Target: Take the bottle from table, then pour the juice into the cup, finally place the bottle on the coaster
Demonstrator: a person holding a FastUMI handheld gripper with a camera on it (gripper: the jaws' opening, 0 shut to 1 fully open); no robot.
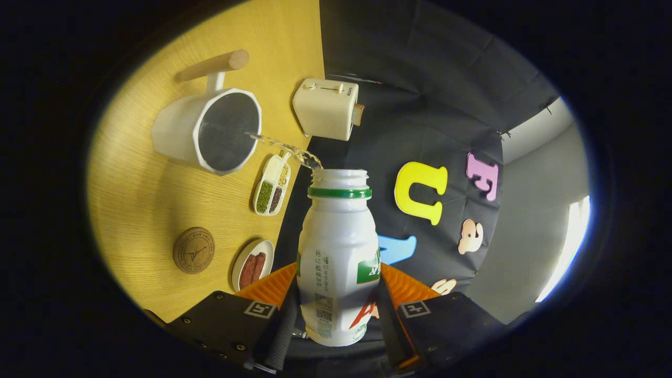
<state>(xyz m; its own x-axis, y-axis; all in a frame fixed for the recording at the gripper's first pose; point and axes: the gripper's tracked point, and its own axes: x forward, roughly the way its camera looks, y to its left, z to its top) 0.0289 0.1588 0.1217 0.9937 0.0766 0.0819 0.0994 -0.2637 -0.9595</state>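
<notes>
My gripper is shut on a white bottle with a green neck ring and no cap; both fingers press on its sides. The gripper is rolled over, so the bottle lies tipped toward the table. A clear stream of liquid runs from the bottle's mouth into the white cup, which has a wooden handle and stands on the yellow wooden table. The round brown coaster lies bare on the table, beside the left finger and nearer than the cup.
A cream toaster stands beyond the cup at the table's edge. A small divided dish of beans lies between cup and bottle. A white plate with sausages sits just ahead of the left finger, next to the coaster.
</notes>
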